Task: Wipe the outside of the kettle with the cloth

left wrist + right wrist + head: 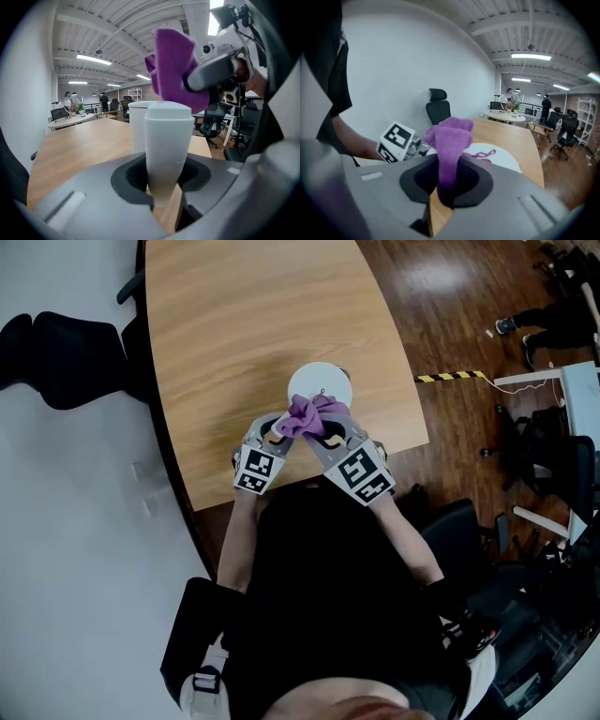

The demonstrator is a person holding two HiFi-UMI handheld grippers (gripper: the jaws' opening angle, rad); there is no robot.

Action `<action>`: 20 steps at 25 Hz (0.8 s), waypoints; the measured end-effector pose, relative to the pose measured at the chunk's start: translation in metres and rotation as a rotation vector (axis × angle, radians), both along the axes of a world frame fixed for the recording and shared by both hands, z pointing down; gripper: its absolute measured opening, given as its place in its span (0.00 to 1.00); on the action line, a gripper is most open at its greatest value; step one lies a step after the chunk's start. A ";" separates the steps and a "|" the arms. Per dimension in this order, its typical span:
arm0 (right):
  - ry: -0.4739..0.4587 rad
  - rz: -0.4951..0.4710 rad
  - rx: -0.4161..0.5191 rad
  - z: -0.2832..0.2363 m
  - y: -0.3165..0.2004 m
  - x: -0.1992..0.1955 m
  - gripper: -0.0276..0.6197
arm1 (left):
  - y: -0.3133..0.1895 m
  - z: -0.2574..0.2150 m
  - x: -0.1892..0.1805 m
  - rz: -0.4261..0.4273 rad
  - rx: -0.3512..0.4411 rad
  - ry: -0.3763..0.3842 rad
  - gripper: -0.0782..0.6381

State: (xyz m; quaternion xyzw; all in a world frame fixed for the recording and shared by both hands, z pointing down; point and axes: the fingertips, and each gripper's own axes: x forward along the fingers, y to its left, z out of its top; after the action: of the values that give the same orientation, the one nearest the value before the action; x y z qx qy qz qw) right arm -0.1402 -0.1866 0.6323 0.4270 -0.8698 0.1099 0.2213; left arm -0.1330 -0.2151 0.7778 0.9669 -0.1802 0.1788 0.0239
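Table point(234, 324) was the biggest thing: light wood, dark rim down its left side, right side curving in to a corner near me. There was a wide run of bare wood beyond the kettle point(320, 381) and to its left, much less between it and the near edge, where my arms came in. Left of the table was pale grey floor point(66, 484), with a black chair point(56, 357) close to the rim. Right of it was dark wood floor point(441, 306), a strip of yellow-black tape point(453, 377) just off the table's right edge, and more black chairs point(548, 451) well apart.

Kettle sat near the near edge, straight in front of me: white, with a round flat top from above and a plain straight wall in the left gripper view.

My left gripper point(275, 430) was clamped narrow on the kettle's handle point(166, 136), a white upright bar, wider at its top, with both pads against it. My right gripper point(330, 434) was closed on the cloth point(314, 413): purple, fuzzy, pinched to a stalk between the jaws and bunched in a lump past the tips. The lump sat over the near part of the kettle's top, between the two grippers; couldn't tell if it pressed on the lid. Thin purple squiggle point(483, 154) on the white top beside the cloth, thread or print, couldn't tell
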 end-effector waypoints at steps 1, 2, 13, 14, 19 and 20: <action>-0.008 0.025 -0.010 0.006 -0.001 0.013 0.12 | 0.001 0.000 0.002 0.002 -0.001 0.001 0.46; -0.044 0.076 -0.020 0.008 -0.005 0.034 0.12 | 0.001 0.001 0.003 0.004 -0.002 0.002 0.46; -0.123 0.038 -0.048 -0.047 -0.041 0.038 0.12 | -0.002 -0.002 0.005 0.017 0.007 -0.022 0.46; -0.051 -0.052 -0.093 -0.034 -0.039 0.011 0.12 | -0.002 0.001 0.004 0.010 0.005 -0.030 0.46; -0.056 0.045 -0.256 0.002 -0.070 0.060 0.12 | -0.002 0.005 0.001 0.000 0.002 -0.040 0.46; -0.069 0.129 -0.266 0.003 -0.082 0.089 0.12 | -0.004 0.005 -0.001 -0.004 0.001 -0.041 0.47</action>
State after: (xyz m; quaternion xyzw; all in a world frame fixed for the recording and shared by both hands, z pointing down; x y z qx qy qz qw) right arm -0.0509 -0.2691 0.6349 0.4449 -0.8253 0.2530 0.2385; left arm -0.1335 -0.2189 0.7825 0.9628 -0.1824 0.1984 0.0202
